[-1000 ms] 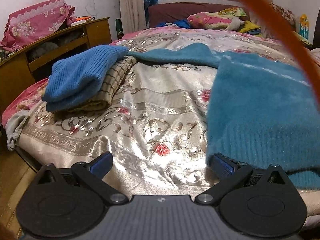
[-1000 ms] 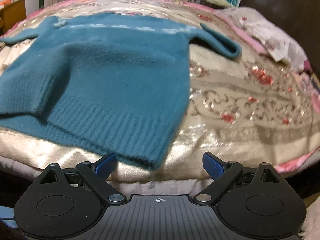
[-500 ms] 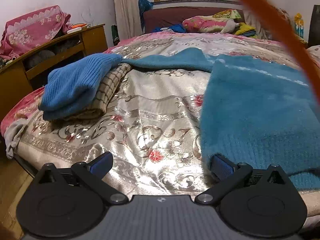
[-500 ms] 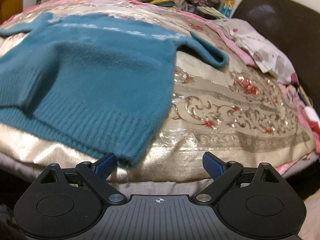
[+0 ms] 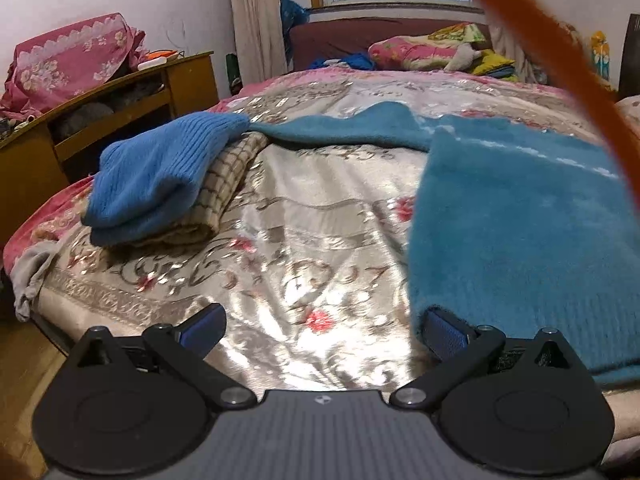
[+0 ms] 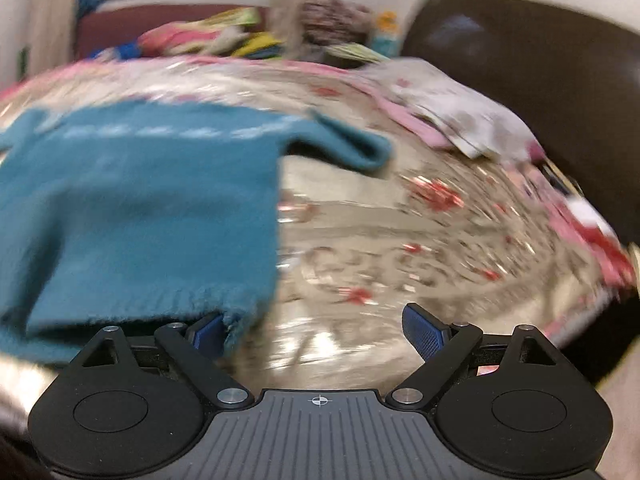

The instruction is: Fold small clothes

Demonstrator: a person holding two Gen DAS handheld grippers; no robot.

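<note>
On the bed [image 5: 320, 216], over the floral satin cover, we see the teal sweater [image 5: 520, 216] spread flat, one sleeve reaching toward a folded stack: blue knit [image 5: 160, 176] on a checked garment [image 5: 224, 184]. Our left tongs [image 5: 320, 326] stand spread, one pad at the sweater's hem corner. Our right tongs [image 6: 316, 330] stand spread at the opposite hem corner; that view is blurred.

The teal sweater [image 5: 520, 216] is a fuzzy, matt knit with a ribbed hem, while the folded blue sweater [image 5: 160, 172] shows coarser ribbing over a checked woven cloth [image 5: 224, 184]. The bedspread [image 5: 320, 240] is glossy satin-like fabric with sheen. The grippers' bodies look matt black plastic with textured blue pads [image 5: 444, 332]; the desk [image 5: 120, 104] is varnished wood.
</note>
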